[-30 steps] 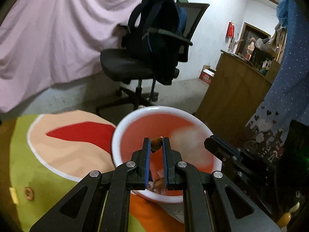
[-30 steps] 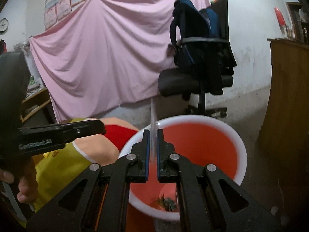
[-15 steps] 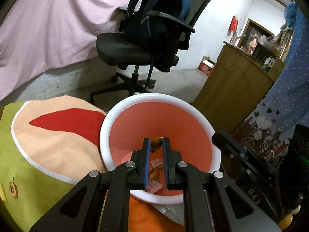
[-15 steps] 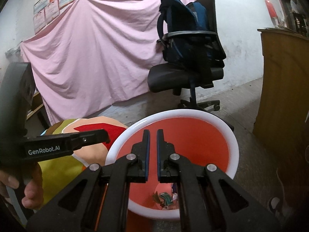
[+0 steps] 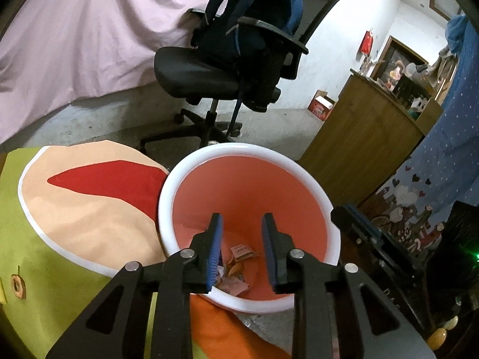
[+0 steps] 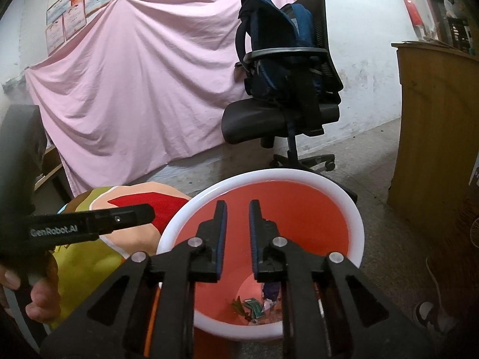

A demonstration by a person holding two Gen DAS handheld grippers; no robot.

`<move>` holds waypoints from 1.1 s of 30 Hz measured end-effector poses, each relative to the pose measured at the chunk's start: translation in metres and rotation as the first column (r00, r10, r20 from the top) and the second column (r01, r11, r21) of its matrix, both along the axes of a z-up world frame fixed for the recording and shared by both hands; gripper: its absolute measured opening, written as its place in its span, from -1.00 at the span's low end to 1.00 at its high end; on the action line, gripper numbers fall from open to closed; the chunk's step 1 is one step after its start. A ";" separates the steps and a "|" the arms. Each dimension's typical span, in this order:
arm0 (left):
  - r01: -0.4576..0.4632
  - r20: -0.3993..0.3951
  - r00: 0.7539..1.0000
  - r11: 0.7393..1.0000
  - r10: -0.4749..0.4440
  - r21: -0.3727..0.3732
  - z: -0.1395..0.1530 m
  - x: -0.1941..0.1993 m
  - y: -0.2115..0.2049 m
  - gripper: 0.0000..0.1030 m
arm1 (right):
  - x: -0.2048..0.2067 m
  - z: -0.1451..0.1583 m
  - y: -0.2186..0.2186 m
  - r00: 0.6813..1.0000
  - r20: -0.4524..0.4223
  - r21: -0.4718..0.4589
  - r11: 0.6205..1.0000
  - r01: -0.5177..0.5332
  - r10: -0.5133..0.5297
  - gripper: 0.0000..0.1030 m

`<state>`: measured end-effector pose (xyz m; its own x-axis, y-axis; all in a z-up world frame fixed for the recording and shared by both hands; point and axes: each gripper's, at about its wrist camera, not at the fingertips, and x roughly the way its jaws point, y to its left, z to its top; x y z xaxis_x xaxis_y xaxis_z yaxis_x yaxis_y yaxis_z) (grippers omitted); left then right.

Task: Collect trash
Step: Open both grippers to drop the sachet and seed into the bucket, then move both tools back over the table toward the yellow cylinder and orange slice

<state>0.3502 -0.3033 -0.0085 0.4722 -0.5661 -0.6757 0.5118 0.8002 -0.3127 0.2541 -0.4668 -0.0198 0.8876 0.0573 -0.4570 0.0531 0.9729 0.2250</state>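
Observation:
A red bin with a white rim (image 5: 239,149) (image 6: 302,176) stands on the floor beside the table. Scraps of trash (image 5: 238,264) (image 6: 254,305) lie at its bottom. My left gripper (image 5: 242,224) is open and empty, held over the bin's mouth. My right gripper (image 6: 236,212) is open a little and empty, also over the bin. The right gripper's body (image 5: 356,224) shows at the right of the left wrist view. The left gripper's body (image 6: 89,224) shows at the left of the right wrist view.
A table with a green, peach and red cloth (image 5: 77,206) (image 6: 134,209) is left of the bin. A black office chair with a dark backpack (image 5: 239,59) (image 6: 284,89) stands behind. A wooden cabinet (image 5: 362,137) (image 6: 434,149) is to the right. A pink sheet (image 6: 134,74) hangs behind.
Both grippers have opened over the bin. The small brown piece left the left gripper and the thin white strip left the right one; both grippers dipped toward the bin.

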 end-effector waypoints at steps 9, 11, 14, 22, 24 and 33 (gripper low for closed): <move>-0.052 0.037 0.998 0.999 0.053 -0.009 0.010 -0.004 0.014 -0.57 | -0.005 0.005 -0.001 0.999 0.047 -0.003 1.000 0.007 -0.007 0.13; -0.074 0.070 0.995 0.997 0.074 -0.006 0.014 -0.010 0.022 -0.55 | -0.006 0.008 0.001 0.998 0.068 -0.002 1.000 0.006 -0.006 0.28; -0.121 0.130 0.984 0.993 0.122 -0.012 0.021 -0.023 0.038 -0.24 | -0.010 0.015 0.007 0.994 0.111 -0.003 1.000 -0.002 0.003 0.49; -0.243 0.268 0.931 0.969 0.247 -0.049 0.041 -0.060 0.088 0.07 | -0.025 0.035 0.033 0.968 0.247 -0.036 0.999 -0.037 0.045 1.00; -0.284 0.305 0.907 0.957 0.290 -0.065 0.046 -0.070 0.102 0.28 | -0.028 0.039 0.041 0.957 0.282 -0.035 0.998 -0.056 0.064 1.00; -0.472 0.470 0.748 0.874 0.468 -0.119 0.052 -0.115 0.158 0.97 | -0.040 0.055 0.084 0.906 0.404 -0.038 0.992 -0.123 0.127 1.00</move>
